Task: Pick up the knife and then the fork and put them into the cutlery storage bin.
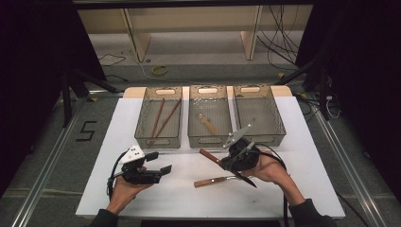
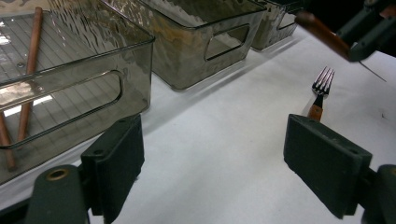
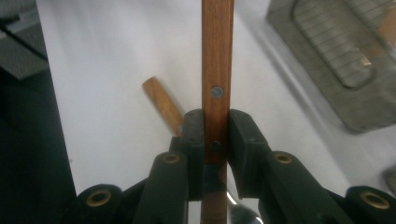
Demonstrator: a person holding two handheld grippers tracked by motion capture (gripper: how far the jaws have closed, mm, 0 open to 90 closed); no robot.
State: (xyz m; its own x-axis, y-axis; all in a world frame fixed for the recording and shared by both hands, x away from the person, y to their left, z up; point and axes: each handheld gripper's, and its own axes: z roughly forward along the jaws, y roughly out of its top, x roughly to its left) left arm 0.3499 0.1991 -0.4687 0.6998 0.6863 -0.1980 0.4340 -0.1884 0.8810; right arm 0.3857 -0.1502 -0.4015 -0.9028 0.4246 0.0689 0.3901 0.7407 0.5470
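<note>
White table (image 1: 142, 189) w/ three smoked bins; nearer me than the middle bin (image 1: 210, 116), my right gripper (image 1: 231, 158) is clamped on a wood-handled knife (image 1: 210, 156), lifted above the fork (image 1: 215, 180), while my left gripper (image 1: 158, 163) gapes wide, holding nothing.

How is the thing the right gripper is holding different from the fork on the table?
The wooden-handled utensil is clamped in the right gripper and lifted off the table; the fork lies flat on the white table, untouched. The held utensil's handle looks darker and reddish with rivets; the fork's handle looks lighter brown. The fork's tines show in the left gripper view; the held utensil's working end is hard to make out. Both have wooden handles.
</note>
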